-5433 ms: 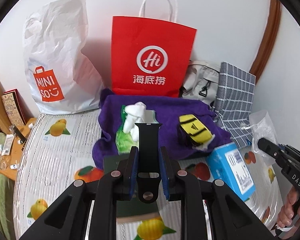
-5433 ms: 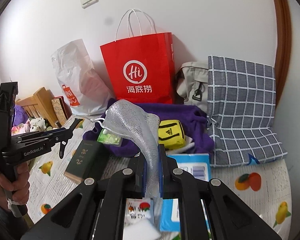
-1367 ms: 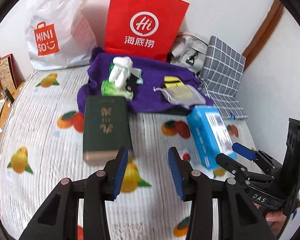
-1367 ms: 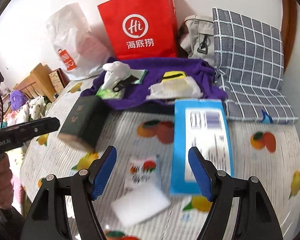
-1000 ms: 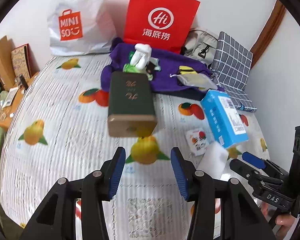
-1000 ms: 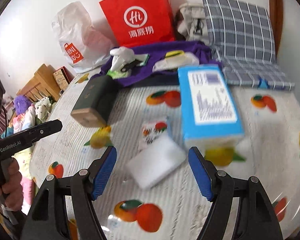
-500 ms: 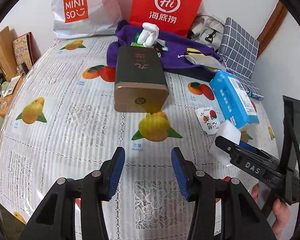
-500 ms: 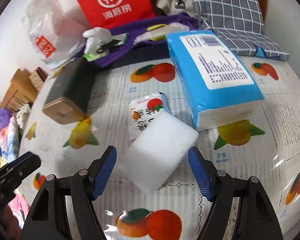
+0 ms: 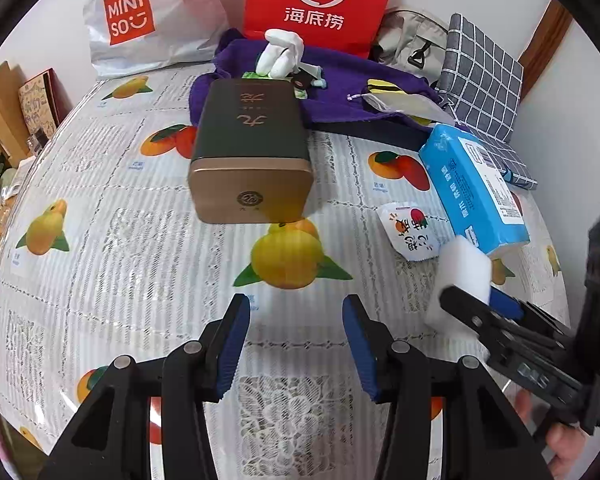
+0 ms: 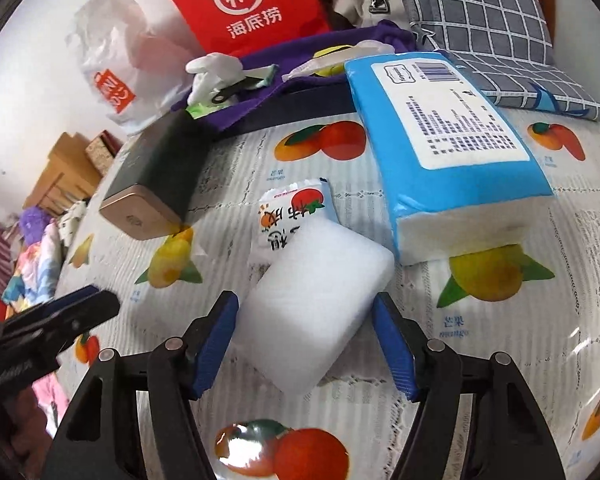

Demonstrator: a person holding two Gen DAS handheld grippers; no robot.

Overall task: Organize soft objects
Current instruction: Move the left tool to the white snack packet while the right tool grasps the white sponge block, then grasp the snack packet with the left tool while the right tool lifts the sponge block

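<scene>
Nearest, right gripper (image 10: 305, 344) closing around the white rectangular foam sponge block (image 10: 316, 304), blue pads either side of its near end, not yet visibly pressing. Risk, by judgement: a soft block squashing or twisting out if pinched only at the near edge, since the block lies skewed to the jaws. Could also drag the small white snack sachet with a red tomato print (image 10: 290, 210), tucked partly under the block's far corner.

Just beyond, the blue-wrapped soft tissue pack (image 10: 448, 128) near the block's right corner; a sideways lift might nudge it.

Meanwhile, left gripper (image 9: 296, 338) parted and empty, hovering over the fruit-printed plastic tablecloth (image 9: 100, 280), nothing between the pads. Close enough to the right gripper for a clash if both swing inward.

Further off, the dark green tin box with a gold end (image 9: 252, 148), hard, likely not part of the sorting. Behind it, the purple towel (image 9: 340, 88) bearing soft items already; overloading its near edge might let things slide off.
</scene>
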